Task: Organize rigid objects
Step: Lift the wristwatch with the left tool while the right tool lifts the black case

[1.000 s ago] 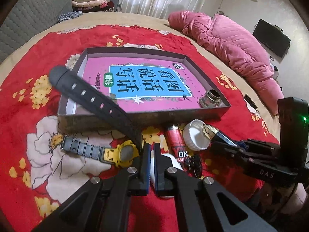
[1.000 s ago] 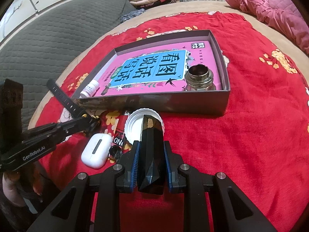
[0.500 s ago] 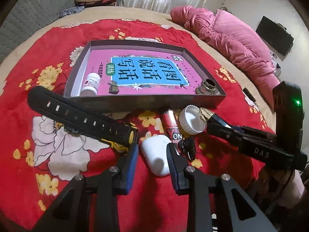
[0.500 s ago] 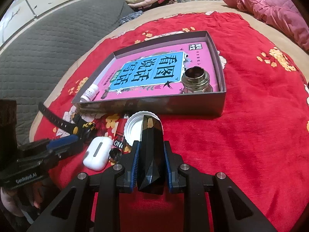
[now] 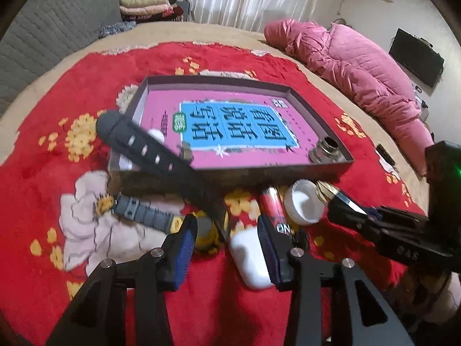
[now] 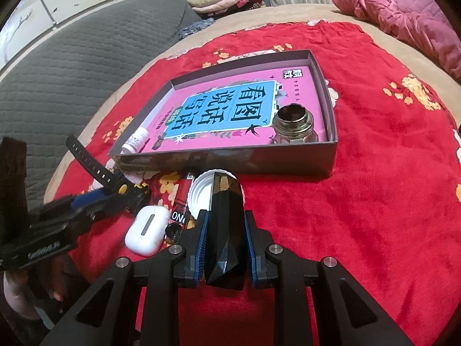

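Gripping a faceted black bottle [image 6: 224,225], the right claw [image 6: 224,225] stays clamped before the box [image 6: 331,155]; the left claw [image 5: 227,242] has just been opening, and the watch [image 5: 161,155] lies loose between its fingers on the red blanket [image 5: 40,173].

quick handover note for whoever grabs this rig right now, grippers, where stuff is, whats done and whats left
Left gripper: its jaws have just been opening; open now, pads clear of the yellow-and-black watch, which sits ahead with one strap sticking up.
Right gripper: shut on the black faceted bottle.
In the box, on the pink book: glass jar, small white bottle, a small dark item.
Left on the red blanket: watch, white earbud case, red tube, white cap, small dark piece beside the case.
Next, probably: place the black bottle in the box.
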The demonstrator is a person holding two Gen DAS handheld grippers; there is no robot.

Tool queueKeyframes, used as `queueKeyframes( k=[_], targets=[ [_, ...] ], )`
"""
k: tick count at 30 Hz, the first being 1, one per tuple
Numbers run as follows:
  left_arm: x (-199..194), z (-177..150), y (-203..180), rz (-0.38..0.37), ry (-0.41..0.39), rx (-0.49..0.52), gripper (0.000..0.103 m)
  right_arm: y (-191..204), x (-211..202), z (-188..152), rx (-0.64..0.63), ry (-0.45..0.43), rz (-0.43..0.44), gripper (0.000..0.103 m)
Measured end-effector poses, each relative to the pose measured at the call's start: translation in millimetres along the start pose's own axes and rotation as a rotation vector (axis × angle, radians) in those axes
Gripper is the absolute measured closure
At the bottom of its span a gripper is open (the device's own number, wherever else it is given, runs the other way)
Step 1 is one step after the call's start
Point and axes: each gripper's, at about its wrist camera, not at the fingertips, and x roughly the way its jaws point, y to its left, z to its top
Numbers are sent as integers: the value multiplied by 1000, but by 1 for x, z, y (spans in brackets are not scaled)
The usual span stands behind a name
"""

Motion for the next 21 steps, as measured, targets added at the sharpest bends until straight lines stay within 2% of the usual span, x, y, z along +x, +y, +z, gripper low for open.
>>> queueKeyframes(
  k=[2, 4, 6, 8, 11, 14, 21],
  targets=[
    [3, 3, -2, 10, -13, 10, 60, 1, -1, 0, 0, -6, 2, 79],
    [8, 5, -2, 10, -14, 14, 66, 1, -2, 1, -5, -15, 4, 79],
    [13, 6, 0, 9, -5, 7, 82, 3, -3, 1, -14, -22, 4, 79],
    [16, 6, 3, 15, 2, -4, 85, 4, -3, 1, -21, -22, 3, 79],
    [21, 7, 10, -22, 8, -40, 86, 5, -2, 1, -25, -20, 8, 79],
    [20, 7, 11, -45, -4, -46, 95, 6, -2, 0, -30, -20, 5, 79],
    [21, 9, 18, -87, -8, -82, 96, 7, 2, 0, -29, -9, 6, 79]
  ],
)
